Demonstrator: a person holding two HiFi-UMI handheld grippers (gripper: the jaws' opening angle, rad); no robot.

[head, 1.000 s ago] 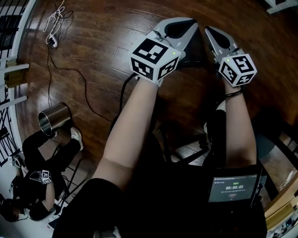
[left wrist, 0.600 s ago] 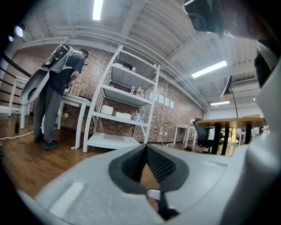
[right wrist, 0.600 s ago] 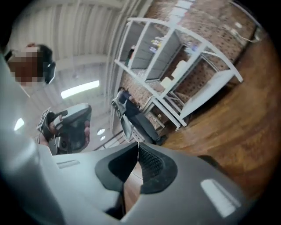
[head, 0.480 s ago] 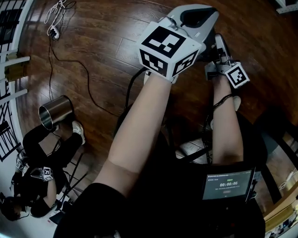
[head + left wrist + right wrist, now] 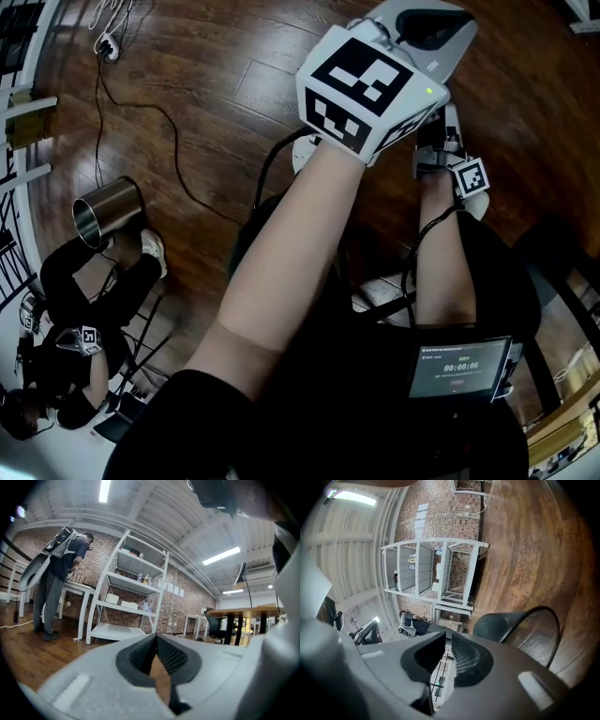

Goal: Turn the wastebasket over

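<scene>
The wastebasket (image 5: 505, 623) is dark grey with a thin black hoop (image 5: 553, 620) at its mouth. It lies on its side on the wooden floor, just beyond and to the right of my right gripper (image 5: 447, 637). That gripper is rolled sideways and its jaws are opening, with a narrow slit and nothing between them. In the head view the right gripper (image 5: 448, 141) sits low near the floor, partly behind the raised left gripper (image 5: 427, 23). The basket is hidden there. My left gripper (image 5: 156, 637) points level into the room with its tips together and empty.
A steel can (image 5: 108, 223) stands at the left beside a seated person (image 5: 84, 319). A black cable (image 5: 159, 122) runs across the floor to a power strip (image 5: 105, 66). White shelving (image 5: 126, 592), a standing person (image 5: 56, 578) and desks (image 5: 248, 616) are farther off.
My right gripper has sunk toward the floor and rolled onto its side, so it looks smaller in the head view. Its jaws have parted slightly. The left gripper stays raised.
</scene>
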